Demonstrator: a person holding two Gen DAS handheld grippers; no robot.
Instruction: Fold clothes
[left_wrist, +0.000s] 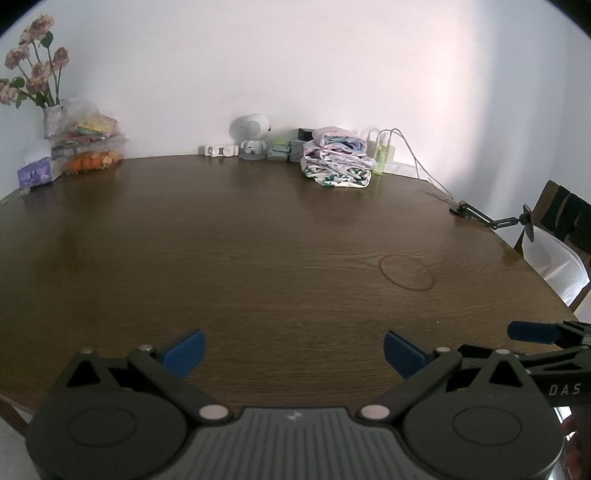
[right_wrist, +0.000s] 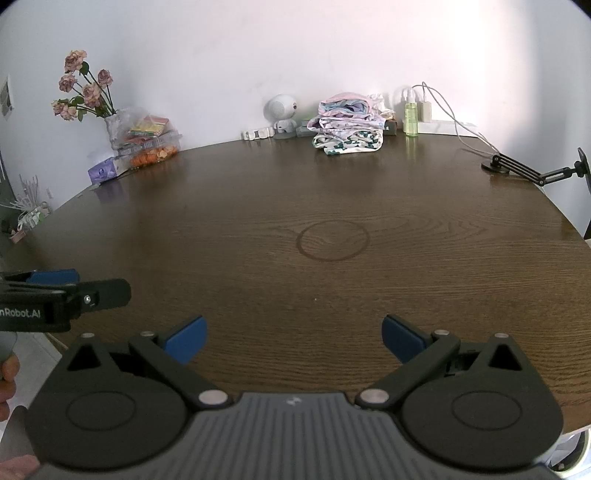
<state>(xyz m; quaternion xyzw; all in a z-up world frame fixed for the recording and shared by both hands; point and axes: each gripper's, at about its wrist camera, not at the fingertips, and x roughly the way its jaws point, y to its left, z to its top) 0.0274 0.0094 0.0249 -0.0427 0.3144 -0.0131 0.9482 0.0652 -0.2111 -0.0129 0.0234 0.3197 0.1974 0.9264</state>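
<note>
Blue-padded, my left gripper (left_wrist: 294, 352) and right gripper (right_wrist: 294, 338) both gape empty; folded pastel clothes stack (left_wrist: 335, 158) sits far ahead.

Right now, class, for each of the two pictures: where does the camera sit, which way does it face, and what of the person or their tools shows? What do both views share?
Left wrist view: on the left gripper at the near edge, facing across the round dark wooden table to the white wall; jaws open; the right gripper's blue tip shows.
Right wrist view: on the right gripper, facing likewise; jaws open; the left gripper and fingers show.
Shared: the stack of folded patterned clothes.
</note>
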